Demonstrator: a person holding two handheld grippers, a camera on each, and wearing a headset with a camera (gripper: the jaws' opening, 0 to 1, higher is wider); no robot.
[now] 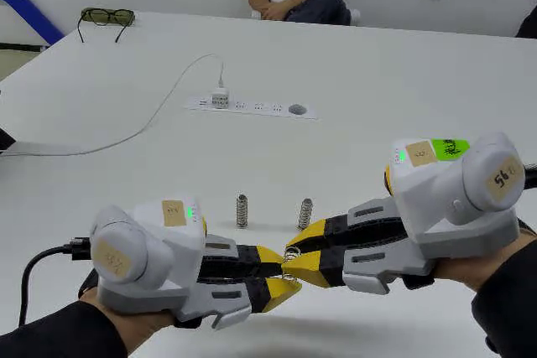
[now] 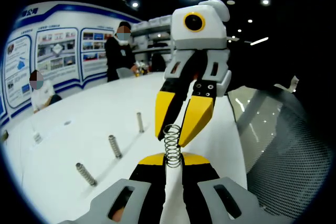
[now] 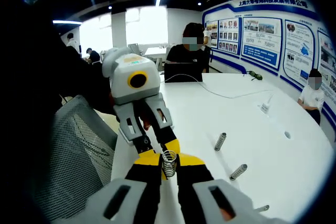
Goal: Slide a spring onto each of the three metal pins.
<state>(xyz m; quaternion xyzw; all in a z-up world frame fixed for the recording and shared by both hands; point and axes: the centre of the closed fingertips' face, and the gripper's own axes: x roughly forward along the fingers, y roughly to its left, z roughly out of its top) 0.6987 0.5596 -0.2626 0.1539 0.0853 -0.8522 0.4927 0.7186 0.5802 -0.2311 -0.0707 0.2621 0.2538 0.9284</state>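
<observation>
head view: two grippers meet tip to tip above the white table (image 1: 352,148), a spring (image 1: 291,254) between them.
right gripper (image 1: 291,261) has its yellow jaws pinched on the spring; left gripper (image 1: 284,272) touches its other end, clamped or not i cannot tell. beyond stand a sprung pin (image 1: 242,211) and a second sprung pin (image 1: 305,214); left gripper view adds a bare pin (image 2: 140,122).

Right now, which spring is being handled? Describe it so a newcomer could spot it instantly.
On the white table, look at the near edge, where the left gripper and right gripper meet tip to tip. The spring sits between their yellow jaws, lifted off the surface, unlike the two standing springs upright behind it.
</observation>
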